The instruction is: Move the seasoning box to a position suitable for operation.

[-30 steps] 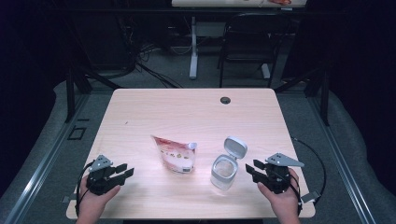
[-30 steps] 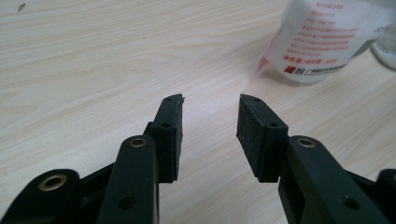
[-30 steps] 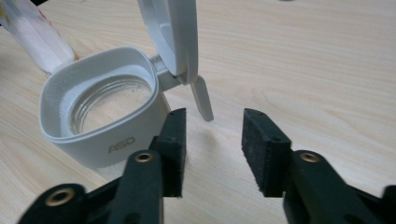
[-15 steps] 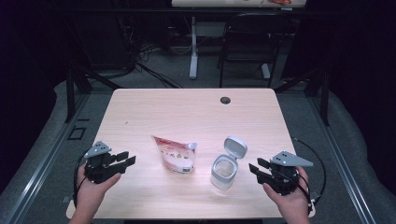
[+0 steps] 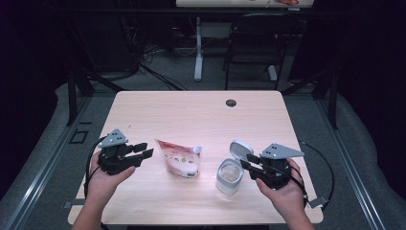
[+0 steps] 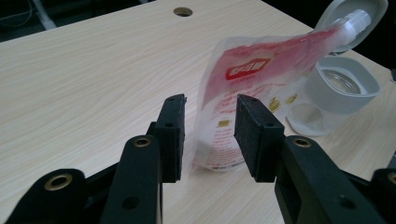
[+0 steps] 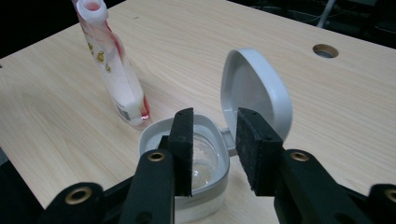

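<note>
Left tool (image 5: 142, 152) and right tool (image 5: 246, 162): being held above the near table (image 5: 191, 110) edge, jaws spread with nothing between, both just closing a little. Pouch (image 5: 179, 158): being kept upright between them. Open-lidded jar (image 5: 230, 175): standing just beside the right tool.

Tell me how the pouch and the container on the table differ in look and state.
The pouch is soft, flat and printed in red and white; the container is rigid, clear-walled with a grey rim. The pouch's spout has no cap on it and leans toward the container, while the container stands straight with its hinged lid flipped open. Both stand on the wooden table, between the two claws.
</note>
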Demonstrator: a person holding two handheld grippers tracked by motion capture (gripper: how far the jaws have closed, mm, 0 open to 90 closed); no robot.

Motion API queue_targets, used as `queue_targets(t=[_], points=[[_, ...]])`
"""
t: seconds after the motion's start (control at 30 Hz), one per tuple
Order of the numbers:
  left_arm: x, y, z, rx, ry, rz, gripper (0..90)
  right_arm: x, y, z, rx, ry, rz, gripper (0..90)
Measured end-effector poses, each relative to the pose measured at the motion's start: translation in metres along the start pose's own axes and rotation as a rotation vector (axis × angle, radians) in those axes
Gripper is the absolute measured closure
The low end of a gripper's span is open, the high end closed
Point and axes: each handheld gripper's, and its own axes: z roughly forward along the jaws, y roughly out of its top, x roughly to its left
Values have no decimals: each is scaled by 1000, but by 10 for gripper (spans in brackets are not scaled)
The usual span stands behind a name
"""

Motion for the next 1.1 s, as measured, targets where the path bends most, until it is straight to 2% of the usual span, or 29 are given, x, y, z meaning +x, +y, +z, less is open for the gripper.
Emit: queue_targets(t=[0.13,0.2,0.33,0.43,0.53,0.7,0.9,1.1], points=[[1,4,8,10,-21,16,645,2,7,6,12,12,-24,687],[2,6,11,6,-20,10,645,4,11,9,14,24,-31,690],[5,9,15,-2,-18,11,645,9,19,15,6,64,-46,693],[5,12,19,10,-23,24,645,17,25,24,10,91,-63,693],[5,14,20,5,-40,32,649,24,30,32,10,130,-68,688],[5,14,22,7,-58,30,653,32,36,42,3,166,-79,671],[4,14,21,6,-41,31,676,39,43,50,4,201,-95,667],[4,13,21,7,-48,33,725,44,47,60,5,229,-101,668]])
